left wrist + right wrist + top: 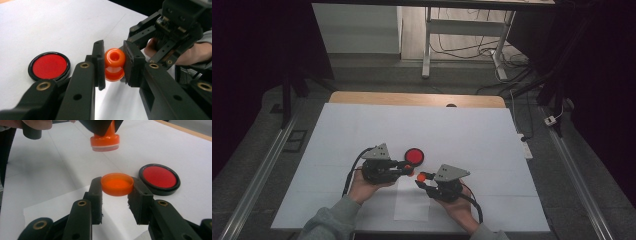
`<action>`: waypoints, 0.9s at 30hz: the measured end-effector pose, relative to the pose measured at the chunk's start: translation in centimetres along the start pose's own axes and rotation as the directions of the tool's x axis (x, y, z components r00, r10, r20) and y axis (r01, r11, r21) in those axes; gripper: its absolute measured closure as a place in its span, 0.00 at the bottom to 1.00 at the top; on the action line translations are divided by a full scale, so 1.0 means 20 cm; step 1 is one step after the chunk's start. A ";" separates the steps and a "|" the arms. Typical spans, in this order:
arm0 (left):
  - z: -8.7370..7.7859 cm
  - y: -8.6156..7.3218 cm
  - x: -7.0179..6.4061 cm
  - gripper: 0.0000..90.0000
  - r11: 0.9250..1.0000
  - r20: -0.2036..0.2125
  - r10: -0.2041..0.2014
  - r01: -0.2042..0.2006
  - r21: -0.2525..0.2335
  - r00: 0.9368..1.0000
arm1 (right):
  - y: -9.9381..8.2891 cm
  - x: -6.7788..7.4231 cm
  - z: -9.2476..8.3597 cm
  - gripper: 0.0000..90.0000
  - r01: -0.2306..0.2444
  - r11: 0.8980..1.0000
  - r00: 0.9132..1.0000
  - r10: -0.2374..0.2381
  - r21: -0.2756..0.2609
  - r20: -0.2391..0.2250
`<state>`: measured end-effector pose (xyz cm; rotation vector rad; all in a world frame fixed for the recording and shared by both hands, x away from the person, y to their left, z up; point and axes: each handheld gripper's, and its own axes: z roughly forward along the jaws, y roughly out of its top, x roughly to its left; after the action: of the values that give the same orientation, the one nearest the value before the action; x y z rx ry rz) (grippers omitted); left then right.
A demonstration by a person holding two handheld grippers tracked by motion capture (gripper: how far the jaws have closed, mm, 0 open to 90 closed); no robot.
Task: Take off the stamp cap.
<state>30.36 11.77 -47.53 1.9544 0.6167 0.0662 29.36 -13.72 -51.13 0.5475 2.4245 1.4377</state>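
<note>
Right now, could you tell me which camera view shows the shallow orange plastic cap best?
The right gripper view: the shallow orange plastic cap sits close up between that gripper's jaws, open side visible. The high view shows it as a tiny orange spot. In the left gripper view I cannot make it out.

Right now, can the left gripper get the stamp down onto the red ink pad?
Probably yes: left gripper grips the orange stamp, its cap is off in the right gripper, and the ink pad lies open alongside.

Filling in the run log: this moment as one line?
left gripper: shut on orange stamp | right gripper: shut on orange cap | stamp and cap apart | red ink pad: on table, untouched
</note>
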 end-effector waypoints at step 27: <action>-0.02 0.00 0.01 0.81 1.000 -0.040 -0.006 0.006 -0.003 0.999 | -0.08 -0.12 -0.18 0.72 -0.044 0.999 0.996 0.044 -0.005 0.075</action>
<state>30.39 12.25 -47.34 1.9523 0.6487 0.1031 29.71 -18.38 -50.79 0.6464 2.3650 1.4122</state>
